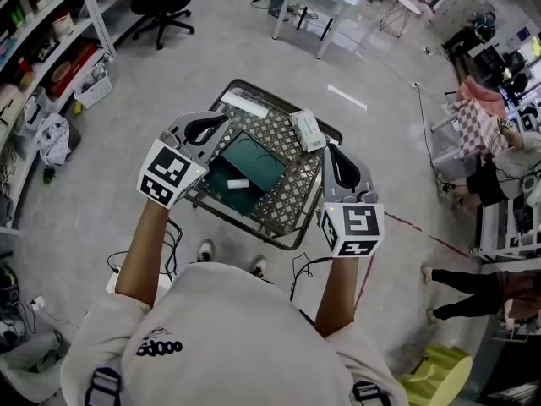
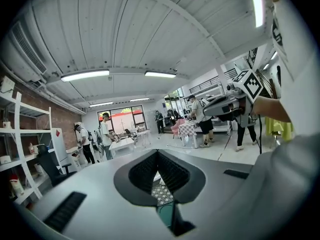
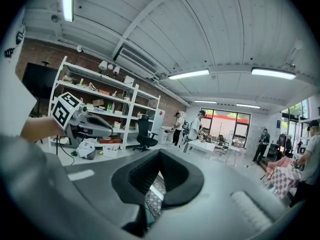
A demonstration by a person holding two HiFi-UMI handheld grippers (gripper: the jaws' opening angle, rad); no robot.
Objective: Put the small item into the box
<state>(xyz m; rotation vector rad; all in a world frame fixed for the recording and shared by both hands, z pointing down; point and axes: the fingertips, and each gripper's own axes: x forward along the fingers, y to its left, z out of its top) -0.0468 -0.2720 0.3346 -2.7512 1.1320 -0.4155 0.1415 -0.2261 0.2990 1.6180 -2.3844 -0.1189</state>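
Left gripper (image 1: pixel 218 121) and right gripper (image 1: pixel 331 150) both have their jaws pressed together on nothing and are held above the table (image 1: pixel 283 201), one on either side of the open green box (image 1: pixel 262 163). The small item (image 1: pixel 237 183), white and too small to identify, lies inside the box. The left gripper covers the box's left corner, and each gripper view shows only a sliver of box and table past its pads.

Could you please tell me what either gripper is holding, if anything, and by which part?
Nothing is held: the left gripper and the right gripper are both shut and empty.
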